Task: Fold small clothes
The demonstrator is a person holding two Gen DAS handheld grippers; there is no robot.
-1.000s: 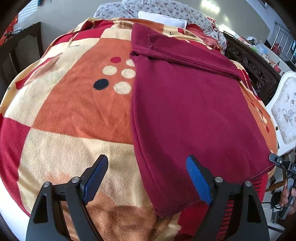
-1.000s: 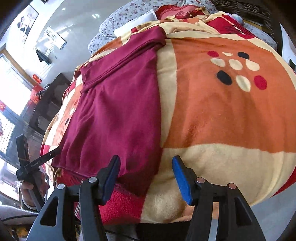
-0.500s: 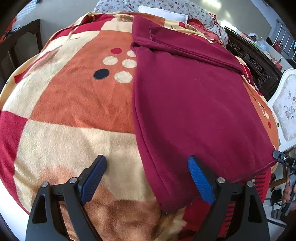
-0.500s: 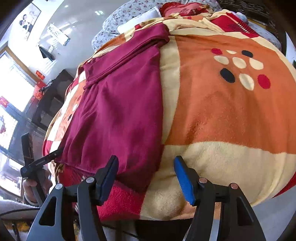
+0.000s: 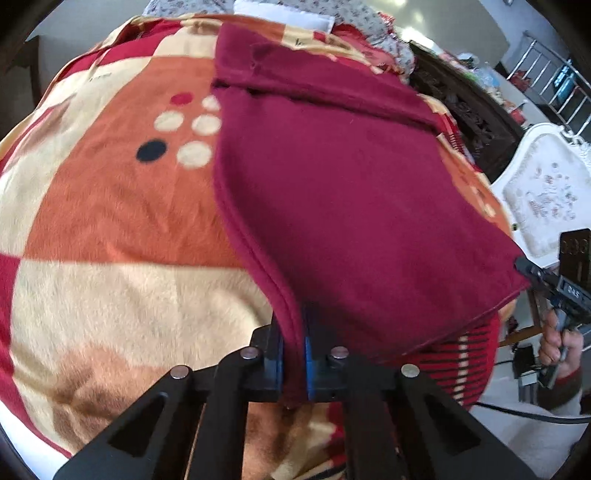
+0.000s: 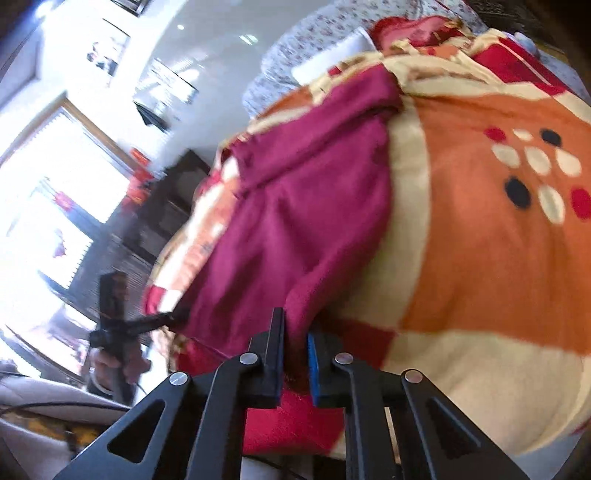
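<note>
Item: one maroon garment (image 5: 354,206), soft knit, lying flat on the patterned blanket (image 5: 110,229) that covers the bed, with its near hem at the bed's front edge and its far end, where a folded band or sleeve crosses it, up toward the pillows (image 5: 284,18). Long axis: from you toward the head of the bed; the hem end points at you. Your left gripper (image 5: 293,354) has just closed and its blue pads now pinch the near-left hem corner, cloth plainly between them. Your right gripper (image 6: 295,354) has likewise just closed on the other near corner; in its own view maroon cloth sits between the pads, and from the left view its tip (image 5: 532,273) meets the garment's right corner. Both views are blurred, so how deep either bite goes cannot be told. Step in hand, as judged: corners taken, ready for the lengthwise fold. Next move, as judged: you should lift both corners together, level with one another, and carry them up the bed toward the far end, laying hem upon the crossing band. Keep the two hands the same way apart so the hem stays taut; a slack middle would likely sag and crease. Watch that the blanket's pile is not caught with the hem.
</note>
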